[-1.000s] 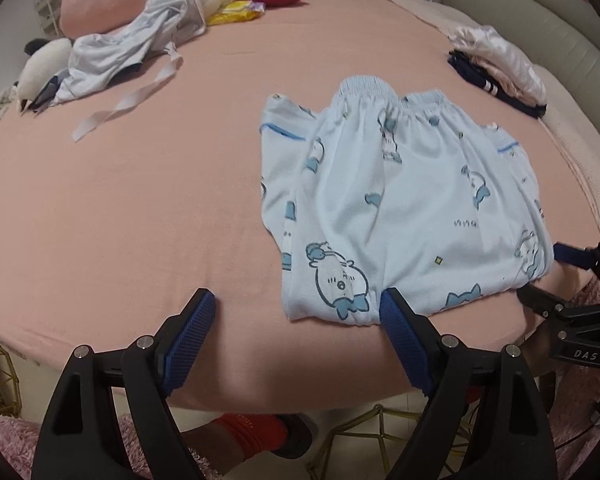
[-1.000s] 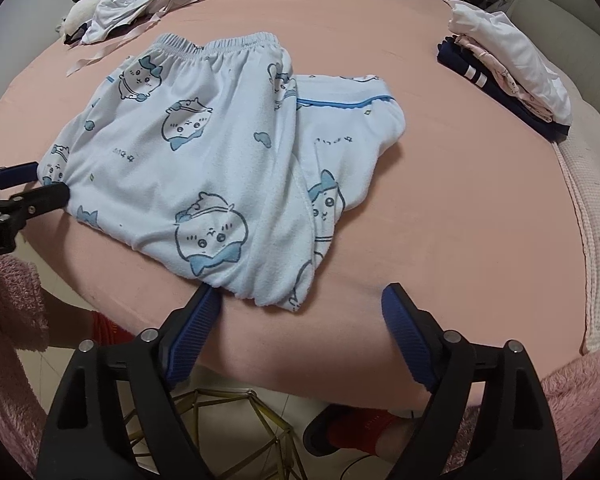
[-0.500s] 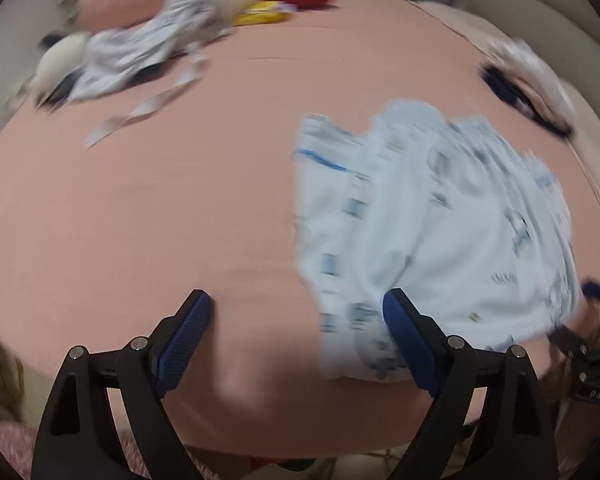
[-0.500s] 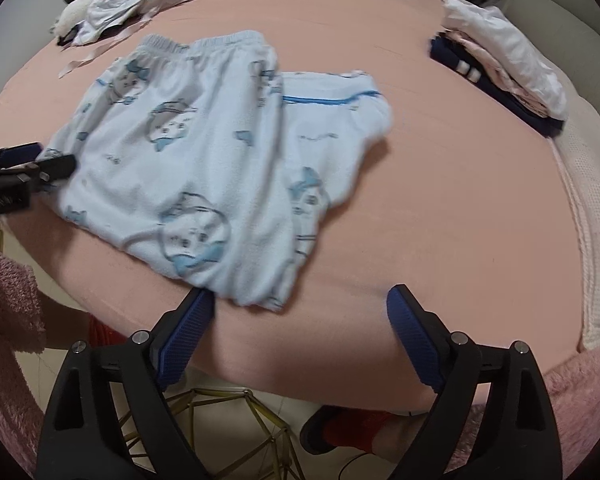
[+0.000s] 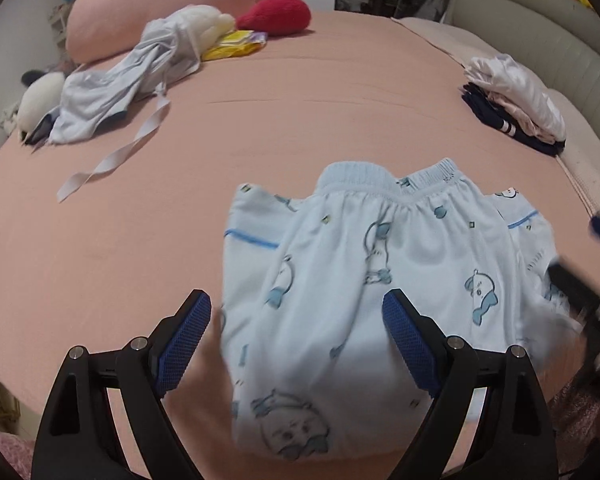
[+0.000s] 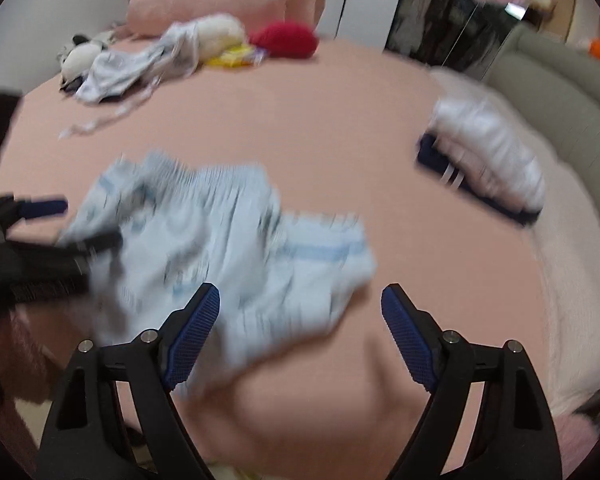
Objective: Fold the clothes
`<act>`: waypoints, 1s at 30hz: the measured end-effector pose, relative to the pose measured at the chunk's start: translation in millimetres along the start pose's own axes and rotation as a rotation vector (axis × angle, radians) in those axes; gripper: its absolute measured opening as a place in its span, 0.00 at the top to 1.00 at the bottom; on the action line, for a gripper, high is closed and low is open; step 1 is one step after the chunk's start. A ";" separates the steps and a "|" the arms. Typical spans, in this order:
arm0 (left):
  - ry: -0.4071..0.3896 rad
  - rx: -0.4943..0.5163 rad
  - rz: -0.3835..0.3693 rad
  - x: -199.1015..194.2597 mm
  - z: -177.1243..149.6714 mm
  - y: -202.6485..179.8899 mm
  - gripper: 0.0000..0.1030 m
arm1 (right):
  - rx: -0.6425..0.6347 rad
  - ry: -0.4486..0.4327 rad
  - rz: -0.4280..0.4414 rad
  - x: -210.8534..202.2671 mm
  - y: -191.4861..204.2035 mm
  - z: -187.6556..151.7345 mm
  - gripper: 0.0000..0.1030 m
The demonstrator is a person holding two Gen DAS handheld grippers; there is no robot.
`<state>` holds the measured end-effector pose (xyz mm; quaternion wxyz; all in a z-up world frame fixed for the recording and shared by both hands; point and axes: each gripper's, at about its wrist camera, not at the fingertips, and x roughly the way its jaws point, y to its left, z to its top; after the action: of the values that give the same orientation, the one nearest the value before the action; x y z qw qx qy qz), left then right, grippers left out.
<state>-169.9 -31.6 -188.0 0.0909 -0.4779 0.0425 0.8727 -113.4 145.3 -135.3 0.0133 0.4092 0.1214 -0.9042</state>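
With both grippers, left (image 5: 296, 340) and right (image 6: 300, 332), spread wide and holding nothing, the pants (image 5: 380, 280) lie near the bed's (image 5: 180, 220) near edge; pinch both hem corners evenly.

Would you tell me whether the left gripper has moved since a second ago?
Yes: the left gripper has advanced over the pajama pants, toward the folded pile.

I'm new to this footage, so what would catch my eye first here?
The light blue cartoon-print pants lie on the near edge of the pink bed, between the open fingers of the left gripper. At the far end sits a red plush, and at the right a folded pile.
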 end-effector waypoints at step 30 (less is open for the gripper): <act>0.057 0.002 -0.049 11.2 3.1 10.9 0.10 | 0.032 0.184 0.138 54.3 -25.4 -4.5 0.12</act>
<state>-180.5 -40.5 -195.9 0.1115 -0.5032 0.0343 0.8563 -149.4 175.1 -173.2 0.0577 0.4980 0.0795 -0.8616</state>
